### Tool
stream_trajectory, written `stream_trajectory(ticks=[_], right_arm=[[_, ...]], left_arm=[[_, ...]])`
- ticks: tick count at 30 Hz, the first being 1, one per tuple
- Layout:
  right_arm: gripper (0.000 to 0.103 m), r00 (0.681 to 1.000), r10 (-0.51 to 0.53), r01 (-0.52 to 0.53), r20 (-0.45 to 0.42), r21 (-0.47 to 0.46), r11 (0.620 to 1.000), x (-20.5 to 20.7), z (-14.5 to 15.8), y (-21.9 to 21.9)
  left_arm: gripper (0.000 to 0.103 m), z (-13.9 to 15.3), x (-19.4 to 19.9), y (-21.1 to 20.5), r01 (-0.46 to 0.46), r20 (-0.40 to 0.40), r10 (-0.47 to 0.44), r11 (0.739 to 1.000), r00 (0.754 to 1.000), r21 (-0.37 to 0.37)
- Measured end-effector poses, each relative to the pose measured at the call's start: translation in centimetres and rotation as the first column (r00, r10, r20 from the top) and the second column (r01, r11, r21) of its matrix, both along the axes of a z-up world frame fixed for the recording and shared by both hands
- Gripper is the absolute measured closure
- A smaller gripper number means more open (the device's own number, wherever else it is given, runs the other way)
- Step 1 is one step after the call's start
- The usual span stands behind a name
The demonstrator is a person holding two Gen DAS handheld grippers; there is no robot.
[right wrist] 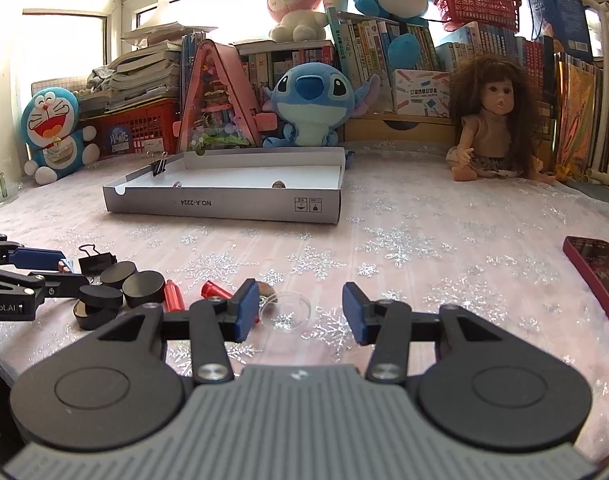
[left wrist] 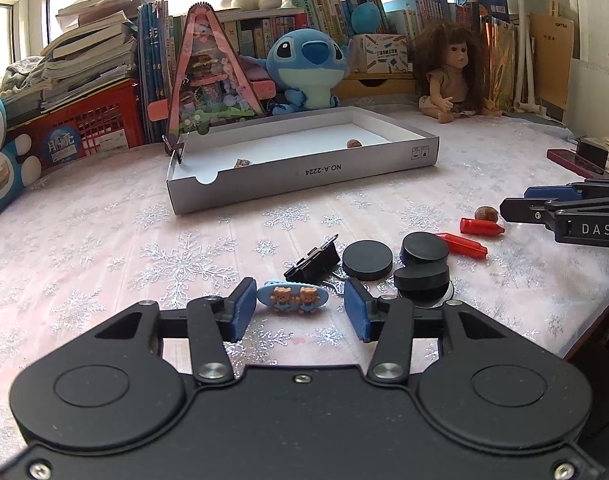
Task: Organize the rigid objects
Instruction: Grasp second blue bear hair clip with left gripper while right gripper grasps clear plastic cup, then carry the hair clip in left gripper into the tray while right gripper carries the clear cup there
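Observation:
A blue hair clip with two bears (left wrist: 292, 298) lies on the cloth between the pads of my left gripper (left wrist: 300, 308). The left pad is close to one end and a gap shows at the other, so the gripper is open. Just beyond lie a black binder clip (left wrist: 314, 262), three black discs (left wrist: 367, 259), two red crayon-like pieces (left wrist: 482, 226) and a walnut (left wrist: 487, 213). My right gripper (right wrist: 300, 308) is open over a small clear dish (right wrist: 288, 312), with the walnut (right wrist: 266, 294) by its left pad. The shallow white box (left wrist: 304, 172) holds a walnut (left wrist: 354, 143) and a small item.
A binder clip (right wrist: 159, 166) is clamped on the box's near-left rim. A red phone (right wrist: 600, 272) lies at the right edge. Plush toys, a doll (right wrist: 492, 120), a pink toy house, red crates and books line the back. The snowflake cloth (right wrist: 404, 240) covers the table.

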State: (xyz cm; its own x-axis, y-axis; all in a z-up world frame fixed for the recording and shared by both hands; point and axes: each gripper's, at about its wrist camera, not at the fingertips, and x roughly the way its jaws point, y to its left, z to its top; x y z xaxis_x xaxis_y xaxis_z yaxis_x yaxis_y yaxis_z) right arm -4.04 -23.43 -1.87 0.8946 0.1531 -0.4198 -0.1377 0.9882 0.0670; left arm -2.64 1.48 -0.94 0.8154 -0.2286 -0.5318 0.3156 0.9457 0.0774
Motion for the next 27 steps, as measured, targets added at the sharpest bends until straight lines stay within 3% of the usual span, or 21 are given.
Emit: stream_trajectory(ticks=[7,13,18,27], right_arm=[[0.054,1.000,0.000,0.001,-0.027,0.028,1.000,0.2,-0.3,0.2],[0.058,1.000,0.024,-0.024,-0.003,-0.052,0.998,-0.3,-0.3,1.5],[0.069,1.000,0.019,-0.020,-0.017,-0.061,0.998,-0.1,-0.2,1.3],[0.069,1.000,0.015,-0.014,0.008,-0.095,0.995,-0.2,0.8,1.2]], left_arm=[[0.066,0.0,0.2,0.2,-0.011,-0.015,0.011,0.999,1.000,-0.038],[0.067,0.2,0.3,0.3,-0.022,-0.013,0.021,0.999,1.000,-0.047],[0.067,0.7,0.2,0.5,-0.025,-0.003,0.025,0.998,1.000,-0.056],[0.067,2.1,1.4,0.9,-0.041,0.001,0.041,0.997,0.999,-0.071]])
